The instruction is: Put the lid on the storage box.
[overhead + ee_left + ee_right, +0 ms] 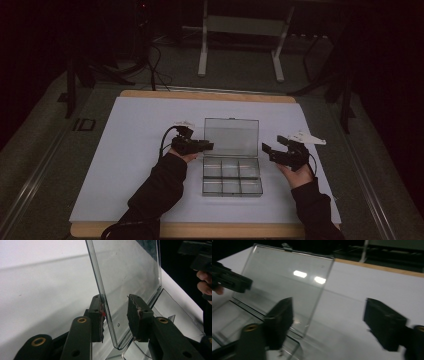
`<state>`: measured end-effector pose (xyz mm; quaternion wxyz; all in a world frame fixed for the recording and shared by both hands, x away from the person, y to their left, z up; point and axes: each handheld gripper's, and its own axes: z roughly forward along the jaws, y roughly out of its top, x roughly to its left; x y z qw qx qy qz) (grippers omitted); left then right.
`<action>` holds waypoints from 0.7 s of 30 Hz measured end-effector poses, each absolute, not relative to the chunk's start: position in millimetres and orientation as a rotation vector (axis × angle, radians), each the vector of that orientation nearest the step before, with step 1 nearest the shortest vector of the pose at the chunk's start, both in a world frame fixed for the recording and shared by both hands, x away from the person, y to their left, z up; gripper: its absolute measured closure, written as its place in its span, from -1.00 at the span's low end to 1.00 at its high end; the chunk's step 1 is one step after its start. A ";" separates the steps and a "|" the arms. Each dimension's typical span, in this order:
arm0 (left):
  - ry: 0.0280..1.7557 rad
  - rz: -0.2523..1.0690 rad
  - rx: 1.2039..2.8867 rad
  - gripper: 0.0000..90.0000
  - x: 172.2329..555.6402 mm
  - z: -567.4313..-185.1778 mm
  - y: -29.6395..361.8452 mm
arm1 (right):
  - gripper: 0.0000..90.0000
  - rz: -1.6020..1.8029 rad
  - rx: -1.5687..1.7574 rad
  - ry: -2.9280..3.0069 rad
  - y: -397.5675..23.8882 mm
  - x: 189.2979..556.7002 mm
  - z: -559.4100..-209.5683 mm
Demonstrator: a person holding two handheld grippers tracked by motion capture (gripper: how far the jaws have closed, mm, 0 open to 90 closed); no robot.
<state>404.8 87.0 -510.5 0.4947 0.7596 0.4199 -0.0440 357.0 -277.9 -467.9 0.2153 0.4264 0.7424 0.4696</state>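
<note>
A clear plastic compartment box lies open mid-table, its lid (231, 137) standing upright behind the divided base (231, 176). My left gripper (205, 146) is at the lid's left edge. In the left gripper view the lid (130, 267) passes between the jaws of that gripper (116, 307). The left pad (98, 315) is against the lid's edge and the right pad (136, 312) stands off it, so the gripper is open. My right gripper (272, 150) is wide open just right of the box. In its own view this gripper (329, 310) faces the lid (287, 277) and holds nothing.
The box rests on a white mat (135, 150) over a wooden table (200, 94). A white stand (240, 30) and cables (155, 70) lie on the dark floor beyond. My left gripper (229, 281) shows in the right gripper view, across the box.
</note>
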 end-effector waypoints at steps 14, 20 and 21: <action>0.980 -0.064 1.838 0.62 401.8 -508.0 90.5 | 0.44 1.270 1.166 2.210 -247.4 386.9 -486.2; 0.966 -0.045 1.845 0.66 399.6 -505.7 91.2 | 0.54 1.280 1.167 2.211 -249.5 387.0 -483.1; 0.960 -0.040 1.849 0.67 399.1 -504.8 91.7 | 0.56 1.279 1.163 2.214 -250.0 386.5 -482.2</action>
